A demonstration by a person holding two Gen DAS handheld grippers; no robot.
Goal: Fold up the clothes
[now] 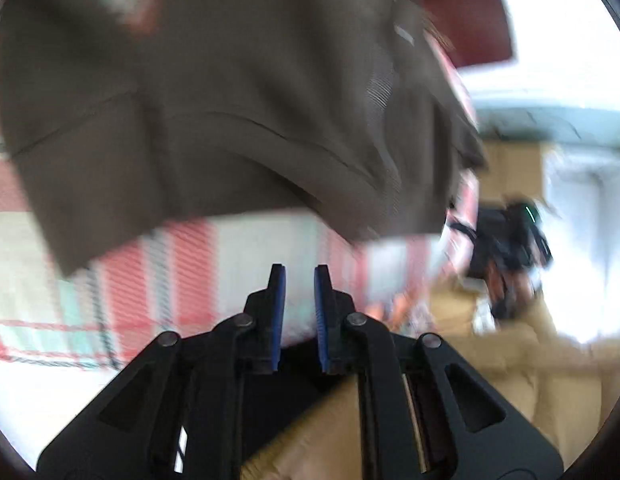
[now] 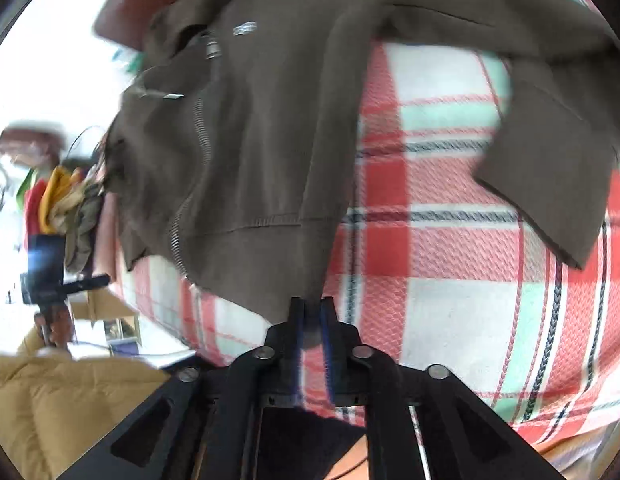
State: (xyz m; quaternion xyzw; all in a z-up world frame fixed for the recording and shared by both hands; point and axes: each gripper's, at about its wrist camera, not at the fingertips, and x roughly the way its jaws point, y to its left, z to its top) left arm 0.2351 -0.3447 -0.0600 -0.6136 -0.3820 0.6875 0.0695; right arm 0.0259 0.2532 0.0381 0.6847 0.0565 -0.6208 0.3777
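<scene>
My right gripper [image 2: 312, 307] pinching hem of brown zip hoodie [image 2: 250, 152], lifting it above plaid blanket [image 2: 449, 248] to spread flat. Left gripper [image 1: 300, 280] partly open, empty, below hoodie.

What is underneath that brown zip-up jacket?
Under the brown zip-up jacket lies a red, white and mint plaid blanket. Whatever sits beneath the jacket's middle is covered.
</scene>
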